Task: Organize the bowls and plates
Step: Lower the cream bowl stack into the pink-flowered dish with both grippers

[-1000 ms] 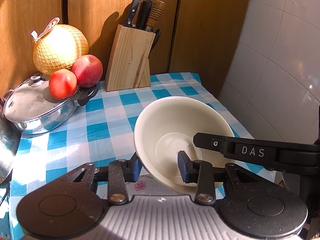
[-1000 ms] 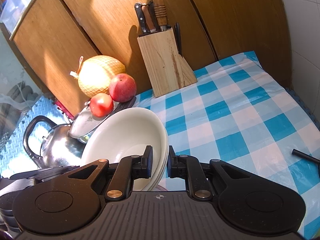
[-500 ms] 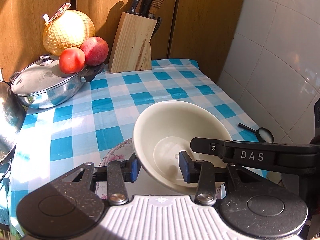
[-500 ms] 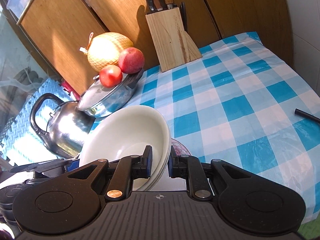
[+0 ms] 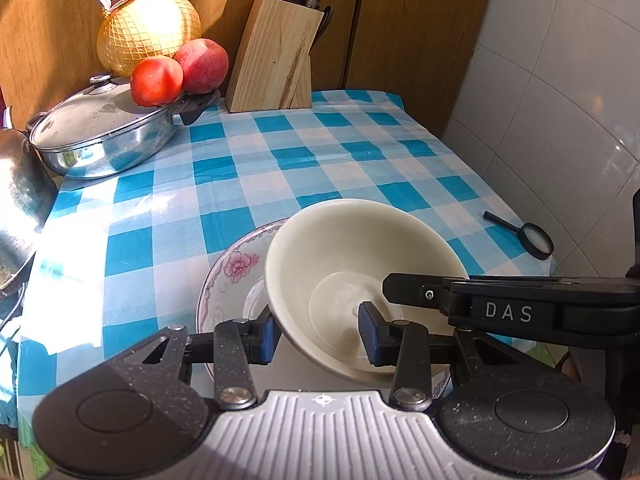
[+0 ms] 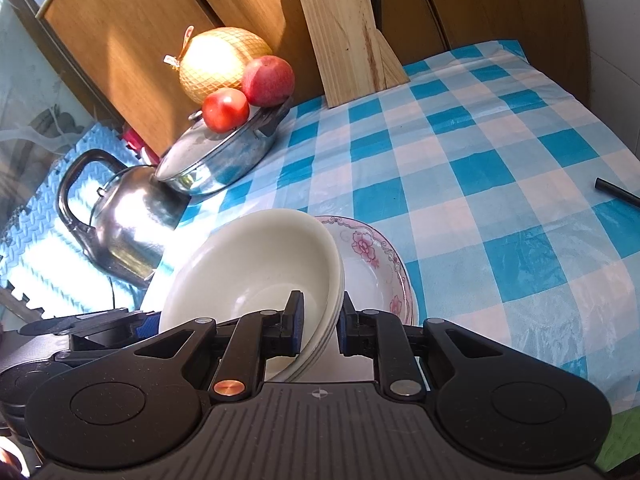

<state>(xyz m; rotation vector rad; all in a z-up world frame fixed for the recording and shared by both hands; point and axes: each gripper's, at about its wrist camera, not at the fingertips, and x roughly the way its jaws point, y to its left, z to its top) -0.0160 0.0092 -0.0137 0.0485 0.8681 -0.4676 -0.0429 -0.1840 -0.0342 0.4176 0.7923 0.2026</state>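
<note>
Checked tablecloth (image 5: pixel 248 184) under plate (image 5: pixel 224 280), pan (image 5: pixel 104 136), knife block (image 5: pixel 276 56)

Glossy cream bowl (image 5: pixel 360 276), smooth, lower centre; beneath it a glazed floral plate (image 5: pixel 232 272). Checked tablecloth (image 5: pixel 320 168) with a plastic sheen. Upper left: polished metal pan (image 5: pixel 104 140), mirror-bright kettle (image 6: pixel 124 220). Top centre: matt, grained wooden knife block (image 5: pixel 276 56). Netted pomelo (image 5: pixel 148 32).

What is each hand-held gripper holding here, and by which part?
Both grip the stacked cream bowls by opposite rims: right hand-held gripper, left hand-held gripper.
</note>
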